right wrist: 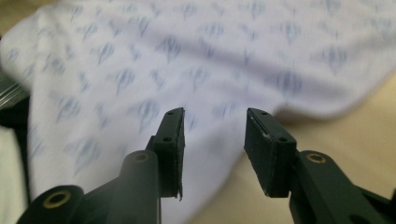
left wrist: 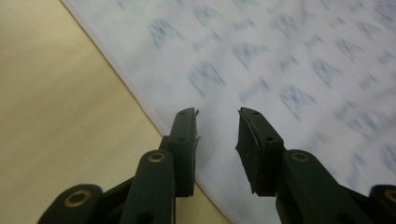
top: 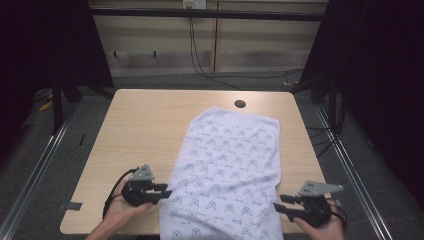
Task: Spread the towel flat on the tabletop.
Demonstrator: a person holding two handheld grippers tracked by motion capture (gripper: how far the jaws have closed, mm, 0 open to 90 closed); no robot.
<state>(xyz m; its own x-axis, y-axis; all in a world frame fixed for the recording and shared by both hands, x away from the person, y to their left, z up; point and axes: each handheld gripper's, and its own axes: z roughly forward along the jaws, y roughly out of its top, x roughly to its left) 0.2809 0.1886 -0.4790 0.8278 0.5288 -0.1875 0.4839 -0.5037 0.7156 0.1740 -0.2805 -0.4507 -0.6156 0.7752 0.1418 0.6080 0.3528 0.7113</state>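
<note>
A white towel (top: 227,165) with a small blue print lies spread along the light wooden table (top: 145,125), its near end hanging over the front edge. My left gripper (top: 166,190) sits at the towel's left edge, held in a hand, jaws apart with nothing between them. In the left gripper view the towel (left wrist: 280,65) lies past the open gripper (left wrist: 217,113), its hem running under the jaws. My right gripper (top: 279,202) is at the towel's right edge near the front corner, open too. In the right gripper view the towel (right wrist: 154,84) lies beyond the empty gripper (right wrist: 215,112).
A round cable hole (top: 240,104) sits near the table's far edge. Black cables (top: 200,55) run along the floor behind the table. Dark curtains and metal floor rails flank both sides. Bare tabletop stretches left of the towel.
</note>
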